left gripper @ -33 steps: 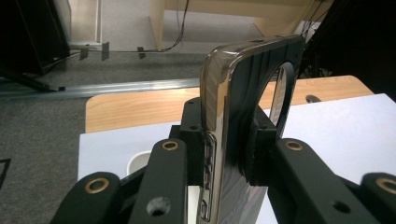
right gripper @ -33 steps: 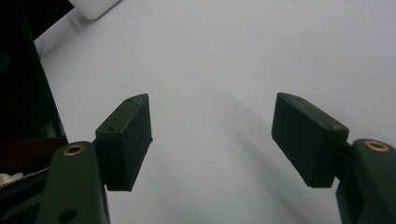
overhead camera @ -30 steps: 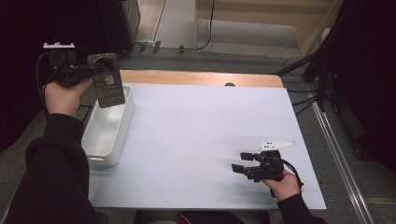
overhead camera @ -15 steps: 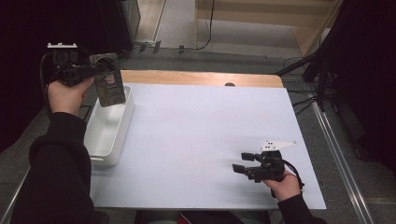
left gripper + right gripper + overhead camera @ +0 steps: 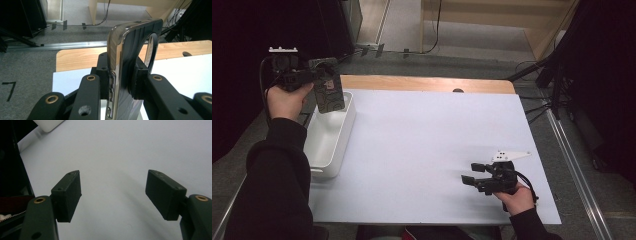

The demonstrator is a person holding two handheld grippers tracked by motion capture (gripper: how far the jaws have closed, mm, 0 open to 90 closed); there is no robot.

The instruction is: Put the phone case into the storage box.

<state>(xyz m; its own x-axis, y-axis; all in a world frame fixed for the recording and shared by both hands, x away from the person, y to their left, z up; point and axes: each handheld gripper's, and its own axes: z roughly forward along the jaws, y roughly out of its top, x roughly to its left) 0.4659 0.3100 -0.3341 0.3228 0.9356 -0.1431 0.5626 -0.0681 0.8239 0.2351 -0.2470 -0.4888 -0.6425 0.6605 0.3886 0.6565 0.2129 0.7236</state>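
My left claw (image 5: 314, 80) is pinching a phone (image 5: 328, 92). The phone stands up tall, its long side going up and down, and it hangs just over the far end of the white bin (image 5: 329, 142). In the left gripper view the two black jaws press on the phone (image 5: 125, 75) from both flat sides, and I see its shiny edge facing me. The bin sits at the left edge of the bench (image 5: 427, 150), right under the phone. So I think the next move is straight down into the bin, and the phone should go in bottom end first. My right claw (image 5: 469, 179) is far from the bin, low on the right side of the bench. Its jaws are spread apart with nothing between them. My left hand (image 5: 287, 100) is the near one.
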